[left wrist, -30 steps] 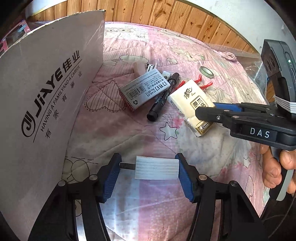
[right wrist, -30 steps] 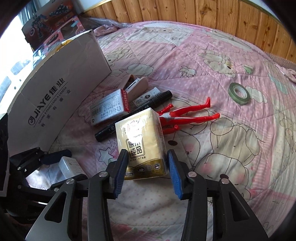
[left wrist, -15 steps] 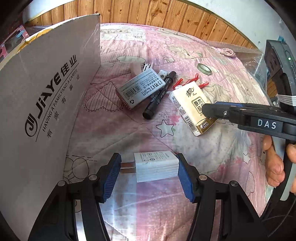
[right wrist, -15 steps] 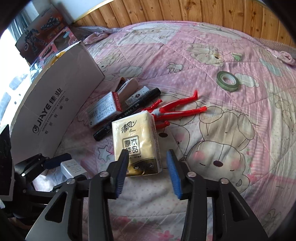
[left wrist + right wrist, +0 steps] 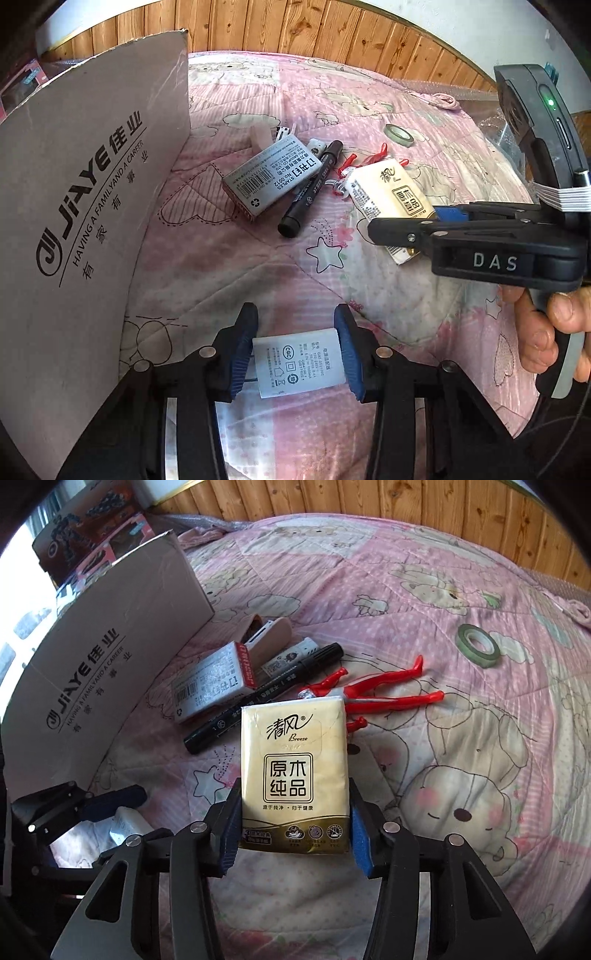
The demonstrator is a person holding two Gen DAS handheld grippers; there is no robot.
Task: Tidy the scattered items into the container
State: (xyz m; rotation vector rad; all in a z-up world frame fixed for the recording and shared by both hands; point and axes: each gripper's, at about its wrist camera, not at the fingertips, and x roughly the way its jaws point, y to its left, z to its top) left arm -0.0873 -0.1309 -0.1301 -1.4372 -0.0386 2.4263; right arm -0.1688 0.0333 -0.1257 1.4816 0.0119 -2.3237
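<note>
The left gripper (image 5: 297, 356) is clamping a small white rectangular power adapter (image 5: 300, 362) between its blue-padded fingers (image 5: 242, 354), both pads pressing the adapter's short sides just above the pink quilted bedspread (image 5: 229, 273). The right gripper (image 5: 291, 823) is squeezing the lower part of a cream-and-gold pack of paper tissues (image 5: 293, 775), pads touching both edges.

Half a second ago both sets of fingers were standing wider, with a gap beside each object; now they are closing onto them, and the tissue pack is sitting deeper between the right fingers.

The left wrist view is showing the person's hand (image 5: 543, 325) on the right gripper's handle and the adapter's printed label. The right wrist view alone is showing the tissue pack's front, the whole red plastic doll figure (image 5: 369, 694) touching the pack's far edge, and the beige stapler (image 5: 267, 637) behind the grey staples box (image 5: 212, 681). Both views are catching the black marker pen (image 5: 262, 698), the green tape roll (image 5: 478, 640) lying well apart, and the brown printed cardboard box (image 5: 81, 206) standing at the left.
</note>
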